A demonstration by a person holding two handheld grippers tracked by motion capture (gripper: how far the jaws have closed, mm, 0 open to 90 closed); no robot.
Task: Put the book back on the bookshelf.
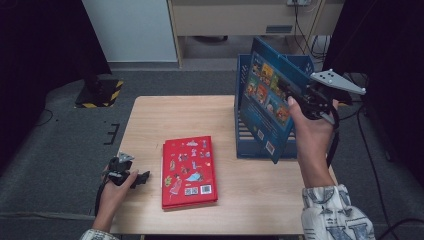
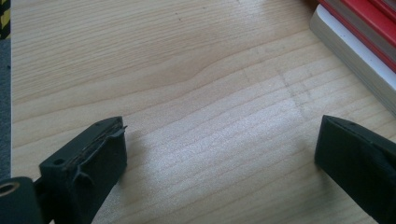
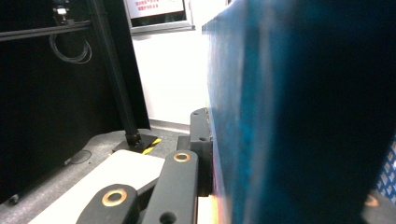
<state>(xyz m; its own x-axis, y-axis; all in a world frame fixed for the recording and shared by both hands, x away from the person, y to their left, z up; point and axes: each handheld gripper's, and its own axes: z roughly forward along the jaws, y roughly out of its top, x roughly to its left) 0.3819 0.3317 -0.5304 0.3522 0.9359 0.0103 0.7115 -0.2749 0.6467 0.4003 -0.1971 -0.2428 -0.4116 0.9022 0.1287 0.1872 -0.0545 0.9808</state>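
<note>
The right gripper (image 1: 299,97) is sitting at the right of the high view, its jaws closing on the blue book (image 1: 267,102) and holding it by the edge nearest to the hand. The book is standing tilted in the air, with its picture cover turned to the left of the frame and its lower corner hanging in front of the blue rack (image 1: 243,131). In the right gripper view, the blue book (image 3: 299,107) is filling the right part of the frame and pressing against the one black jaw that can be seen. The rack is standing on the right part of the wooden table (image 1: 150,120), just behind and under the book.

The left gripper (image 1: 131,177) is resting at the lower left of the high view, on the table, with its jaws spread wide and nothing between them. The red book (image 1: 189,171) is lying flat just to its right, not touching it. In the left gripper view, the red book (image 2: 359,32) is lying in the upper right corner.
</note>
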